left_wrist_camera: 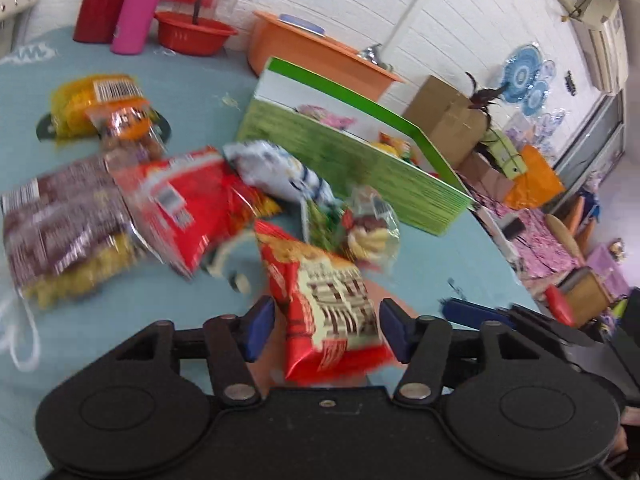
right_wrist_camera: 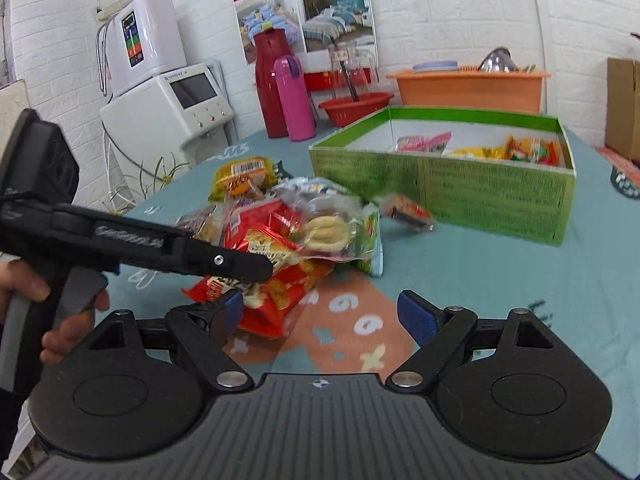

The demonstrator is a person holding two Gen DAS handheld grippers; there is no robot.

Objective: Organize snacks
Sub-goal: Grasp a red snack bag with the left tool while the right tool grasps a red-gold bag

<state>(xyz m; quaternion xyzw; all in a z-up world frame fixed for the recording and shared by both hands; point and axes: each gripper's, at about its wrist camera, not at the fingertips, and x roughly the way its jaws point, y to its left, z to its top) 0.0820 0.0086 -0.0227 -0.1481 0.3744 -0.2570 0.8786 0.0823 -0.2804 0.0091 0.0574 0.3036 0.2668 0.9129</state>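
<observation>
The left gripper (left_wrist_camera: 327,330) has its blue pads (left_wrist_camera: 261,326) spread apart, with a red snack bag (left_wrist_camera: 324,312) standing between them; the bag seems to touch neither pad, though blur makes contact hard to judge. In the right wrist view this gripper (right_wrist_camera: 240,276) reaches in from the left over the same red bag (right_wrist_camera: 276,296), held by a hand (right_wrist_camera: 48,304) on its grip.

The right gripper (right_wrist_camera: 320,318) is open too, its pads (right_wrist_camera: 416,316) wide apart over the bare desk (right_wrist_camera: 500,280), nothing between them. It hovers near the right side of the snack pile.

The pile lies on the teal desk (left_wrist_camera: 180,80) left of centre: a brown bag (left_wrist_camera: 60,216) at the near left, a larger red bag (left_wrist_camera: 180,208) beside it, a white-and-blue bag (left_wrist_camera: 276,172) behind, a clear pack of pale biscuits (left_wrist_camera: 368,232) on the right, and a yellow bag (left_wrist_camera: 92,100) at the far left. A small wrapped snack (right_wrist_camera: 408,212) lies apart, just beside the box's near wall.

The green box (right_wrist_camera: 480,196) sits open on the far right of the desk. It already holds a pink pack (right_wrist_camera: 424,142) and yellow-orange packs (right_wrist_camera: 520,148).

Beyond, a red flask (right_wrist_camera: 272,84), a pink bottle (right_wrist_camera: 294,100), a red bowl (right_wrist_camera: 356,106) and an orange tub (right_wrist_camera: 468,90) stand along the far edge.
</observation>
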